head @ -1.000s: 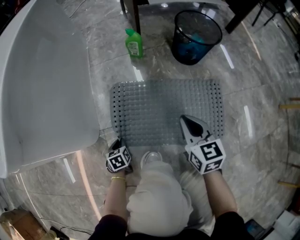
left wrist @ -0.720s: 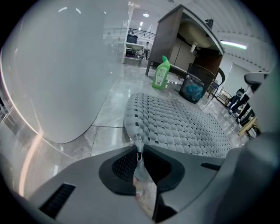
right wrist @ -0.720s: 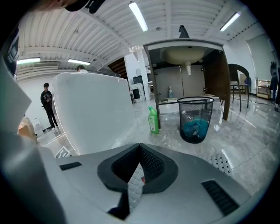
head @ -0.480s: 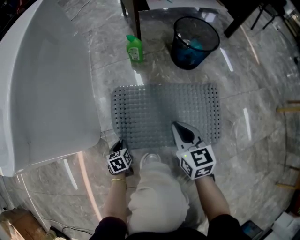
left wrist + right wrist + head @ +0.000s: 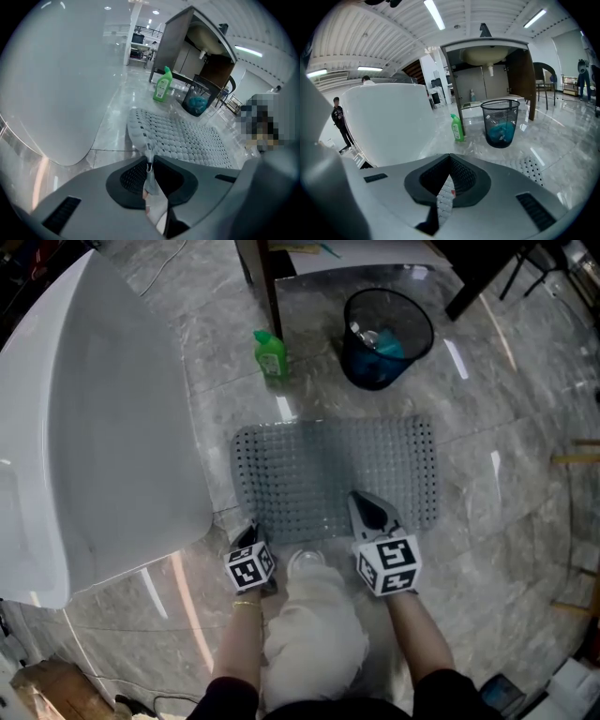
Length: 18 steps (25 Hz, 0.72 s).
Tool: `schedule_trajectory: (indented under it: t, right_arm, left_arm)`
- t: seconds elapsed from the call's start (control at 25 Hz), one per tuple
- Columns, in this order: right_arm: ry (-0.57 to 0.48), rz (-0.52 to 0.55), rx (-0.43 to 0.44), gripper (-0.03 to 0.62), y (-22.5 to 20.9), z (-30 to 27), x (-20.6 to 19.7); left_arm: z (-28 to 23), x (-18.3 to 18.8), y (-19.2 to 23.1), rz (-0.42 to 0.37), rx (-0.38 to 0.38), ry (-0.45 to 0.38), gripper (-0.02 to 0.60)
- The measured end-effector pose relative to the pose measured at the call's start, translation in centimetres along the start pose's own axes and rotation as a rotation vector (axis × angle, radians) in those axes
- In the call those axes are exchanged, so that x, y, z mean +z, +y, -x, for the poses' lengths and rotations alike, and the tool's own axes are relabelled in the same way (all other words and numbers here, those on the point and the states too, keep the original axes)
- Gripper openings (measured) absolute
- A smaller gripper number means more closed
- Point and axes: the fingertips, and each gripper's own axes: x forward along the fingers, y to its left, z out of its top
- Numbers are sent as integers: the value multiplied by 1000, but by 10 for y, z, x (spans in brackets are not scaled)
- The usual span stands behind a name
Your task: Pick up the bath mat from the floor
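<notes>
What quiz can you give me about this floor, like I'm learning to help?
1. True or false: the green bottle stands on the mat.
2. What is the left tool pinching? A) the mat's edge B) the green bottle C) the bin
3. Fill in the blank: in the head view, the big white thing left of the mat is a ____.

Key: 1 false, it stands on the bare floor beyond the mat. 2 A. 3 bathtub.
</notes>
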Motion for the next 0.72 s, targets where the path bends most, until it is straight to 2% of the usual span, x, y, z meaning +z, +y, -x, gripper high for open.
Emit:
schedule_trajectory:
  t: [0.28,0.72]
  right_arm:
    - [59,-51,11,11,11,24,33]
    - [150,-84,-26,11,15,96,112]
  left_arm:
    - [47,52,-52,-80,-68,12,41]
    - [151,117,-159,-143,-222,37,41]
